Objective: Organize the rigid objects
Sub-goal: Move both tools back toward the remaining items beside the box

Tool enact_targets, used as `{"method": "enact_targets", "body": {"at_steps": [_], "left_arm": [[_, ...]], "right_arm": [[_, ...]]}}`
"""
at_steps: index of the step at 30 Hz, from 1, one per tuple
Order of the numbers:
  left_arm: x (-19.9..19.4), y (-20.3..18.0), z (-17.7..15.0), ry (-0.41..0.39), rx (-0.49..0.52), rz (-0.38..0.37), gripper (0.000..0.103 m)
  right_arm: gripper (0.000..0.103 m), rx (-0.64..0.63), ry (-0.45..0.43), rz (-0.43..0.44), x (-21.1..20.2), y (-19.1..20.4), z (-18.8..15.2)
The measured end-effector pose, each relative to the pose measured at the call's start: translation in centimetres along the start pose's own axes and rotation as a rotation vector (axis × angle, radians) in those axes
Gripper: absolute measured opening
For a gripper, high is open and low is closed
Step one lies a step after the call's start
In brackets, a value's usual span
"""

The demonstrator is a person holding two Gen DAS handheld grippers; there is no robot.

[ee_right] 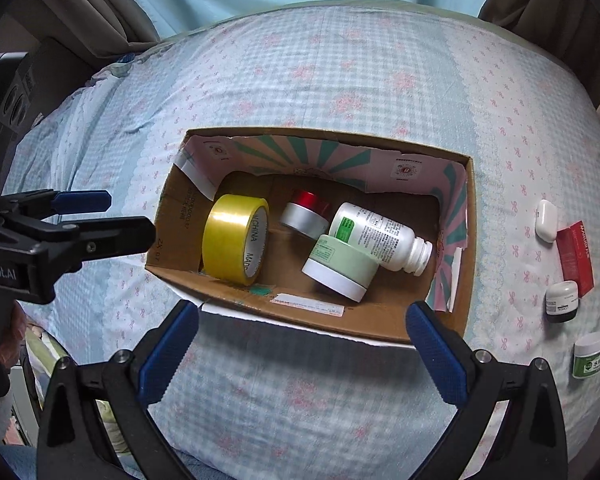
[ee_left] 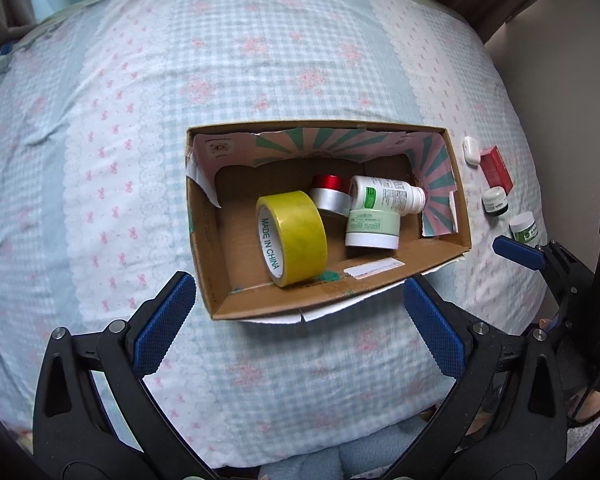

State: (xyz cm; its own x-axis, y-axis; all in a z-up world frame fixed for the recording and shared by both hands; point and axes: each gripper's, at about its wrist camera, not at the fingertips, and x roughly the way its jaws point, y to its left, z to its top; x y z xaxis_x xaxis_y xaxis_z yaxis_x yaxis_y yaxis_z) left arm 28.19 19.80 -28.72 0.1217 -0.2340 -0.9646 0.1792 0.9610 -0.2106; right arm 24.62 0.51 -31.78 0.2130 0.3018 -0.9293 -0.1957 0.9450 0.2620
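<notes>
An open cardboard box [ee_left: 328,220] sits near the middle of the bed [ee_left: 140,120], its inner flaps printed with pink and teal rays. Inside, a roll of yellow tape [ee_left: 292,238] stands on edge toward the box's left end, with "MADE IN CHINA" printed on its white core. Beside it lies a silver tin with a red top [ee_left: 330,196]. A white bottle [ee_left: 386,195] with a green label lies on its side, resting on a pale green jar [ee_left: 373,229] with a white lid.

Four things lie on the bed near its right edge, outside the box: a white earbud case [ee_right: 545,221], a red carton [ee_right: 575,258], a small white jar with a dark base [ee_right: 562,301] and a small white jar with a green label [ee_right: 590,354].

The left tongs [ee_left: 298,320] hang wide open over the box's near wall, holding nothing. The right tongs [ee_right: 302,346] are equally wide open and empty, at the same near wall.
</notes>
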Motion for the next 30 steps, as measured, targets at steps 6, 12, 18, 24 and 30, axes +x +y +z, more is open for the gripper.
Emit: {"method": "enact_targets", "body": {"at_steps": [6, 12, 18, 24, 30], "left_arm": [[-3.8, -1.1, -2.8, -0.069, -0.006, -0.001, 0.103], [-7.1, -3.7, -5.3, -0.165, 0.002, 0.029, 0.103], [-8.5, -10.2, -6.6, -0.220, 0.059, 0.082, 0.103], [-7.4, -18.1, -8.0, -0.257, 0.019, 0.085, 0.103], [-3.6, -26.0, -8.2, -0.218, -0.045, 0.077, 0.103]], "right_arm": [[0.103, 0.024, -0.038, -0.034, -4.1, 0.5, -1.7], [0.103, 0.091, -0.073, -0.053, -7.8, -0.2, -4.0], [0.103, 0.145, -0.116, -0.083, -11.7, -3.3, -7.0], [0.103, 0.205, -0.129, -0.124, -15.0, -10.6, -10.1], [0.103, 0.187, -0.114, -0.140, -16.9, -19.8, -12.7]]}}
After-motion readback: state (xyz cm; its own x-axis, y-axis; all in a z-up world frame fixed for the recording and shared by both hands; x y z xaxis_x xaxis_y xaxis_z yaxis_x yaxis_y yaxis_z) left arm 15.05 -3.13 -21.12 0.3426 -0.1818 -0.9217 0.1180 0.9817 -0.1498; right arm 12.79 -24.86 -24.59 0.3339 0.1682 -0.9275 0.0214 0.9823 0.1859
